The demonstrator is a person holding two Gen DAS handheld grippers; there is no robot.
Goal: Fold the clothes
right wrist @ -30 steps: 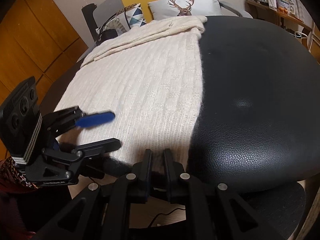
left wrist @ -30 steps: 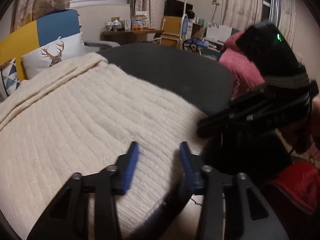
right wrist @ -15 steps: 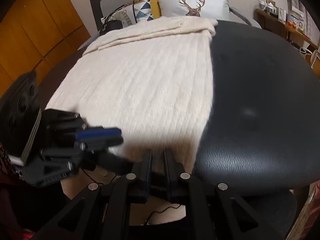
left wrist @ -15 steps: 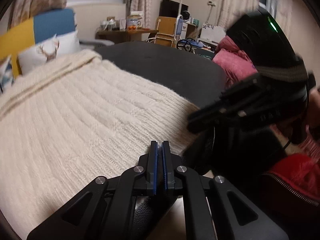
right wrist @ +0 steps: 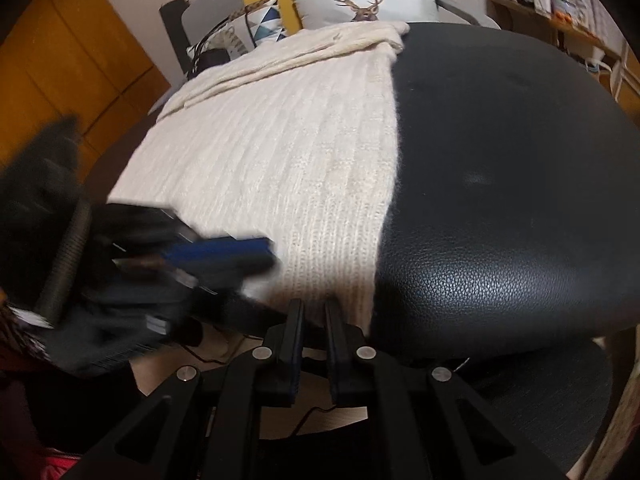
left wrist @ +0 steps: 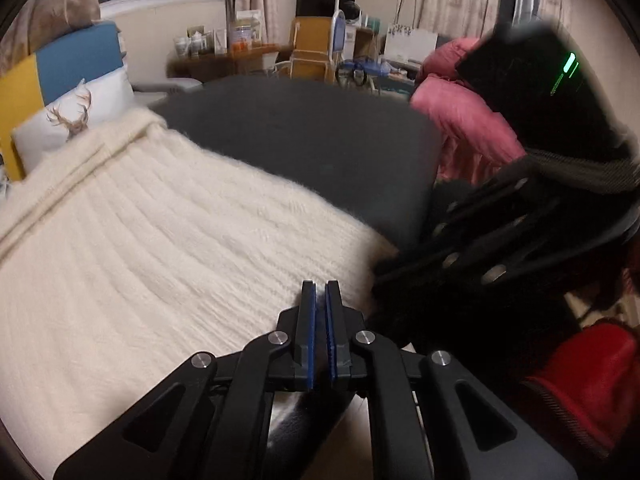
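A: Where is the cream ribbed knitted sweater [right wrist: 288, 168] lying?

B: It is lying flat over the round black leather-topped counter [right wrist: 500, 184], covering the half toward nine o'clock, its near hem hanging at the six o'clock edge.

A: And the left claw [left wrist: 320, 292]?

B: Its blue pads are sitting pressed together over that hem; whether knit is caught between them, I cannot tell.

A: The right claw [right wrist: 313, 312]?

B: It is closing, gripping the hem's corner at six o'clock. A deer-print white pillow [right wrist: 368, 0] is lying beyond, at twelve o'clock.
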